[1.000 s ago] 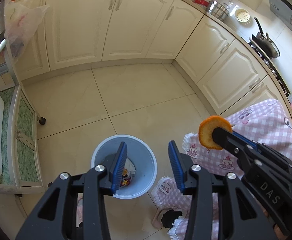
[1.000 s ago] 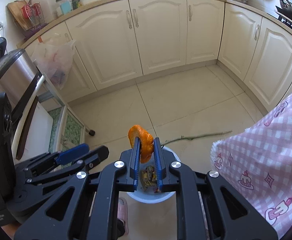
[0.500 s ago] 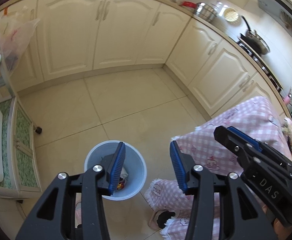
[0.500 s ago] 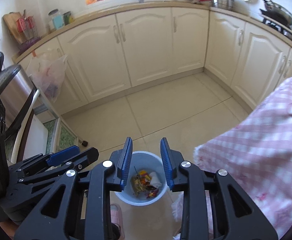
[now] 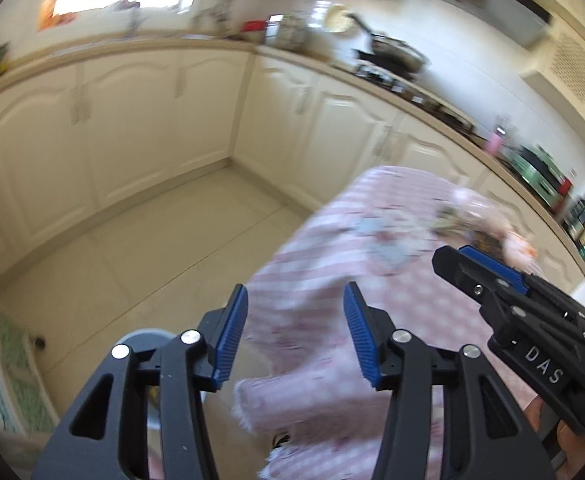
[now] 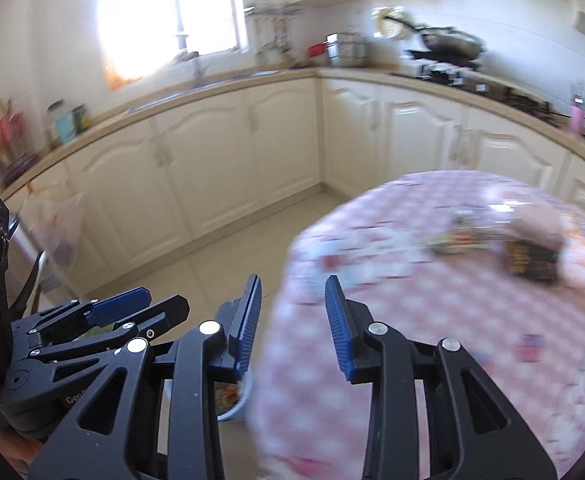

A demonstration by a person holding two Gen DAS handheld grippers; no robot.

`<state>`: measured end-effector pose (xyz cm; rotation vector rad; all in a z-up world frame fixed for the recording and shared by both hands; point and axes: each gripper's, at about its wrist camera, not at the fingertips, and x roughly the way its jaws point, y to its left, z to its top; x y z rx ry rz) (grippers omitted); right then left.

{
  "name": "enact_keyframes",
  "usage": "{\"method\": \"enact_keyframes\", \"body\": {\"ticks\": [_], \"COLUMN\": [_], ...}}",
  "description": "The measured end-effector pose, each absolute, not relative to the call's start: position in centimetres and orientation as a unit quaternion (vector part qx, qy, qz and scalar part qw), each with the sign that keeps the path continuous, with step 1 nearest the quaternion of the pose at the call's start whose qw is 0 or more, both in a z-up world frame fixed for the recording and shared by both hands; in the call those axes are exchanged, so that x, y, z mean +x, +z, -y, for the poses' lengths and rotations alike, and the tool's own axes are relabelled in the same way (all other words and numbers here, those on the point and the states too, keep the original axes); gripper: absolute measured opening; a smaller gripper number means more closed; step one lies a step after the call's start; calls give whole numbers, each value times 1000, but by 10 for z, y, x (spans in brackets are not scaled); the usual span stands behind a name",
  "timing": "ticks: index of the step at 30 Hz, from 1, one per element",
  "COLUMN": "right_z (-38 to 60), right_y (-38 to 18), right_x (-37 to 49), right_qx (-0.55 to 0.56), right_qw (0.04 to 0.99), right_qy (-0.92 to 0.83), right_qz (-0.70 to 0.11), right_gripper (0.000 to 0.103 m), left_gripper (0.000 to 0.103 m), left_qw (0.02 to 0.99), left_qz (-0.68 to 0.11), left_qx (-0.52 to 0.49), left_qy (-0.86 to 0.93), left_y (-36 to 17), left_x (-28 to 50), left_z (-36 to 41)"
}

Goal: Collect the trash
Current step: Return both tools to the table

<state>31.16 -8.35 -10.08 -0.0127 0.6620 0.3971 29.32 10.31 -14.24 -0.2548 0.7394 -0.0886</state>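
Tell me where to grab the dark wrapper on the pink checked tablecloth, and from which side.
Judging through the blur, the dark wrapper lies flat on the tablecloth, with other scraps crowding its far and right sides. Bring the open right gripper down from above onto its near-left edge, the freest one, and pinch it between the jaws. Exact shape is too blurred to tell.

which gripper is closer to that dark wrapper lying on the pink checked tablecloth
Right. In the left wrist view the right gripper reaches over the tablecloth, its tip just short of the dark wrapper. The left gripper hangs back over the floor by the bin, both jaws open.
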Motion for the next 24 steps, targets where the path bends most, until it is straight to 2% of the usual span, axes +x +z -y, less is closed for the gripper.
{"method": "enact_keyframes", "body": {"ticks": [8, 12, 24], "right_z": [199, 242, 307], "right_y": [-90, -91, -116], "right_x": [321, 335, 386], "right_qx": [24, 25, 41], "right_qw": [945, 949, 941], "right_qy": [108, 70, 14], "right_qz": [-307, -305, -336], "right_gripper": [37, 40, 53], "left_gripper": [63, 63, 62], "left_qw": [929, 930, 900], "left_qz": [-346, -345, -416], "left_qx": [-64, -43, -16], "left_qy": [-115, -121, -128], "left_y": [-125, -129, -158], "left_x": [339, 367, 452], "left_z": [7, 39, 80]}}
